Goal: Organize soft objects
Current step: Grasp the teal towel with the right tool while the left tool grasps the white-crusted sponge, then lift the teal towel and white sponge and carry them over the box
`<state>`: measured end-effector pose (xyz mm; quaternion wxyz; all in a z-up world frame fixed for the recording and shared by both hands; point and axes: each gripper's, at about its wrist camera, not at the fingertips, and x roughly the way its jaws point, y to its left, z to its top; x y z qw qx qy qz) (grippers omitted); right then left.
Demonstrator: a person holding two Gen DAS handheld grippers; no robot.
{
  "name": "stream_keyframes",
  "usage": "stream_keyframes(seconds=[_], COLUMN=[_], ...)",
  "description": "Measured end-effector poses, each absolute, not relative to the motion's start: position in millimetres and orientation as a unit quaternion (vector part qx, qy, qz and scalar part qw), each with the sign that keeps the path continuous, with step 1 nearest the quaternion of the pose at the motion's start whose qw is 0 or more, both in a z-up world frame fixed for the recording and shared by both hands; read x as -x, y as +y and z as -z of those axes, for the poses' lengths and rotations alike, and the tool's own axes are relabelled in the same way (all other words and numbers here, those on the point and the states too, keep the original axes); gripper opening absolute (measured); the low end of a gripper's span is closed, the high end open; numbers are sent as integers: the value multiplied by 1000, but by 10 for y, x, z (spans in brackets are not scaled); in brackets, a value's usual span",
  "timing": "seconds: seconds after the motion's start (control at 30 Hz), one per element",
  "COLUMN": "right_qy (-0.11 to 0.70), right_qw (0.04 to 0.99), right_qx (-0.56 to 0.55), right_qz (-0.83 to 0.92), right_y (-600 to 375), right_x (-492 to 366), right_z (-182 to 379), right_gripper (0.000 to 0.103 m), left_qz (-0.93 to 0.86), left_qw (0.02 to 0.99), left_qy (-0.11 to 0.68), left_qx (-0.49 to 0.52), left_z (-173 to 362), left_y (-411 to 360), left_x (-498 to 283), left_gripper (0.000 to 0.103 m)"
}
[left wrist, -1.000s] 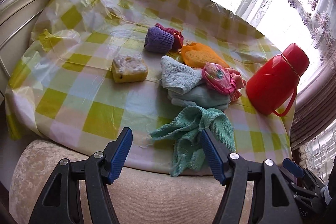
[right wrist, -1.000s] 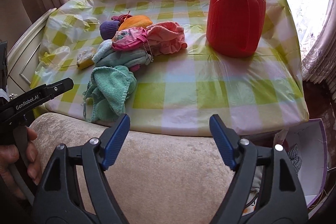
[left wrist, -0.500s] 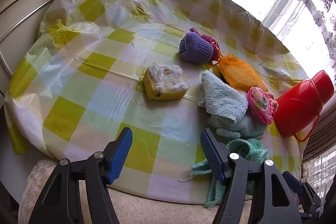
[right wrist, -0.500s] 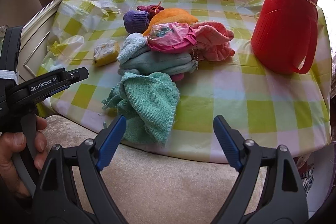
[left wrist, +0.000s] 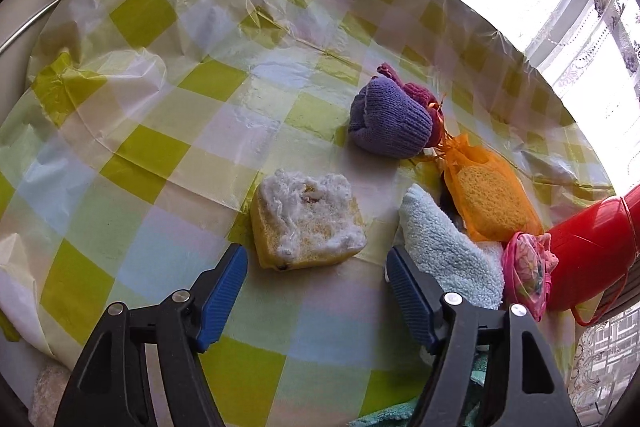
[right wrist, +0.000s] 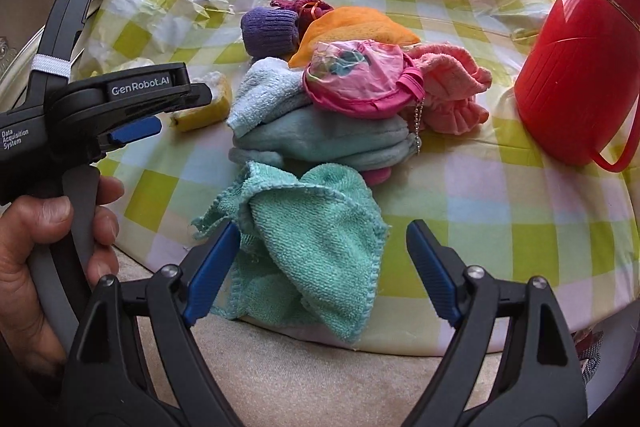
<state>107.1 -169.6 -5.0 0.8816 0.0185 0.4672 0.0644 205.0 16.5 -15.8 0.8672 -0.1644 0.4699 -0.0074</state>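
Note:
A yellow sponge with a white fuzzy top (left wrist: 308, 223) lies just ahead of my left gripper (left wrist: 315, 255). Its jaws are opening, with nothing pressed between them. My right gripper (right wrist: 323, 231) stands open over a crumpled green cloth (right wrist: 316, 255) at the table's near edge; the blue pads do not touch it. Behind the cloth is a pile: a pale teal folded cloth (right wrist: 328, 143), a light blue towel (right wrist: 268, 91), a pink pouch (right wrist: 356, 83), a pink cloth (right wrist: 452, 87), an orange mesh bag (right wrist: 360, 25) and a purple knitted ball (right wrist: 270, 31).
A red plastic jug (right wrist: 576, 75) stands at the right of the checked plastic table cover (left wrist: 160, 147). A beige cushion (right wrist: 320, 379) runs along the near edge. A hand (right wrist: 32, 247) holds the left gripper at the right wrist view's left side. Curtains and a bright window lie behind.
Both grippers have moved forward over the table. The sponge now sits close before the left fingers, and the green cloth lies between the right fingers. The right jaws stand wider.

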Motion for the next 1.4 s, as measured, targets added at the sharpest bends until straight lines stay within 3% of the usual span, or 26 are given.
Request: stream_keyframes(seconds=[0.27, 0.43, 0.53, 0.83, 1.4], right_qy=[471, 480, 480, 474, 447], right_qw=[881, 876, 876, 879, 892], right_qx=[5, 11, 14, 23, 9], right_qz=[-54, -55, -52, -49, -66], right_y=[-1614, -1585, -1577, -1555, -1605], right_x=[-1135, -1170, -1168, -1136, -892], right_z=[108, 162, 170, 153, -34], right_gripper=[86, 73, 71, 63, 59], left_qz=[-2, -7, -16, -18, -22], left_qw=[858, 862, 865, 866, 889], left_qy=[492, 492, 491, 487, 438], left_qx=[146, 118, 103, 111, 129], left_z=[332, 348, 350, 329, -46], left_y=[70, 12, -6, 34, 111], left_x=[-2280, -2308, -2297, -2229, -1596], left_gripper=[76, 76, 68, 60, 60])
